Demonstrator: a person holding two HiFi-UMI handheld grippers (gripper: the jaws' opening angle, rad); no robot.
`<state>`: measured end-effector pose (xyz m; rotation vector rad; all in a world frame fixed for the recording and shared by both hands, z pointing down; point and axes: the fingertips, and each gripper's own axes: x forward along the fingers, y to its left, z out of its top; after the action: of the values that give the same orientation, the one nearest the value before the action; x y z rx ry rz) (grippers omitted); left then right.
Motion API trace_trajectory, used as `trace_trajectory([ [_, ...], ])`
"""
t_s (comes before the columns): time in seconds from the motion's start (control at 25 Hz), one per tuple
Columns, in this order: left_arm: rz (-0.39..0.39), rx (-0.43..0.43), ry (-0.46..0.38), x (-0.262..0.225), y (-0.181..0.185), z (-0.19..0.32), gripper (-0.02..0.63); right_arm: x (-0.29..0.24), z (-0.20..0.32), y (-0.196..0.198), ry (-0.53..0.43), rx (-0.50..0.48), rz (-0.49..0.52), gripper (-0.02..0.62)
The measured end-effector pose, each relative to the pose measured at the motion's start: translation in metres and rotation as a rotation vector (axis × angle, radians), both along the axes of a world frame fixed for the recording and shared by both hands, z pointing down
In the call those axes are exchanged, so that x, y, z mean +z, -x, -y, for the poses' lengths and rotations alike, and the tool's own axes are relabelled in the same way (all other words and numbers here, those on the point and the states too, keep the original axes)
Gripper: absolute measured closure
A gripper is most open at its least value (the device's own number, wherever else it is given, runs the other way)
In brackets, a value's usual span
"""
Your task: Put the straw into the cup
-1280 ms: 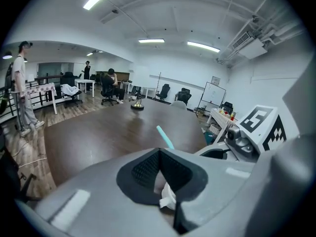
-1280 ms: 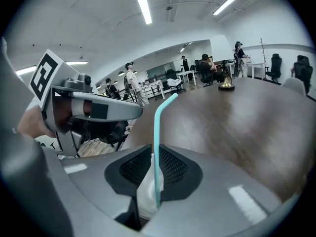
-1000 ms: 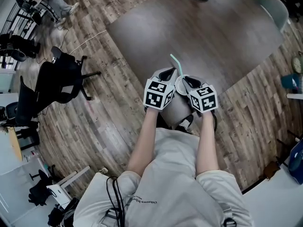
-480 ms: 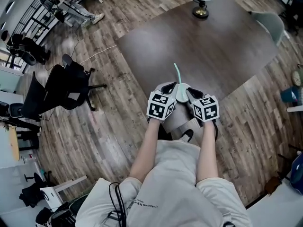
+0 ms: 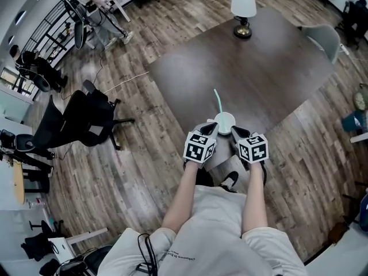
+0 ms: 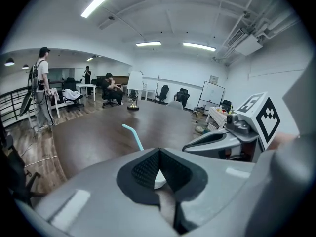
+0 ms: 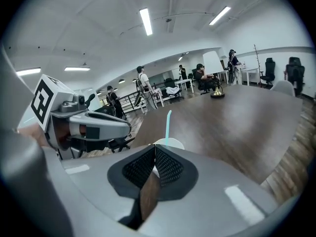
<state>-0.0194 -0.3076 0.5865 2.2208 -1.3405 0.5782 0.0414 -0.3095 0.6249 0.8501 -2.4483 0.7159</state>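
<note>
A white-lidded cup [image 5: 225,120] stands near the front edge of the dark wooden table [image 5: 259,68]. A teal straw [image 5: 218,101] sticks up out of it, leaning left. My left gripper [image 5: 211,129] sits just left of and behind the cup, and my right gripper [image 5: 235,131] just right of it. Both are shut with nothing between their pads. The left gripper view shows the straw [image 6: 133,135] and a sliver of cup lid [image 6: 159,179] beyond my left gripper [image 6: 158,154]. The right gripper view shows the cup [image 7: 168,143] and straw [image 7: 168,125] just past my right gripper [image 7: 154,149].
A table lamp [image 5: 243,6] with a white shade stands at the table's far side. A pale chair [image 5: 325,39] is at the table's right corner, and a black office chair [image 5: 86,119] stands on the wooden floor to the left. People are at desks far back left.
Both grippers have drawn back from the cup toward the person. The cup and its straw stay in place on the table.
</note>
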Motion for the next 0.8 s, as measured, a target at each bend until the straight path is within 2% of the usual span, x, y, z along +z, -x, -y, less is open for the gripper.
trace_trajectory([
  [0.16, 0.001, 0.085, -0.019, -0.013, -0.011, 0.0, 0.604, -0.014, 0.004, -0.012, -0.004, 0.073, 0.022, 0.568],
  [0.4, -0.019, 0.11, -0.022, -0.026, -0.002, -0.027, 0.604, -0.028, -0.028, -0.018, -0.005, 0.175, 0.084, 0.569],
  [0.6, -0.037, 0.202, 0.032, -0.015, -0.001, -0.067, 0.605, -0.03, -0.06, -0.013, -0.057, 0.21, 0.054, 0.569],
  [0.8, -0.045, 0.231, 0.038, -0.005, 0.002, -0.093, 0.605, -0.013, -0.09, -0.012, -0.057, 0.246, 0.012, 0.569],
])
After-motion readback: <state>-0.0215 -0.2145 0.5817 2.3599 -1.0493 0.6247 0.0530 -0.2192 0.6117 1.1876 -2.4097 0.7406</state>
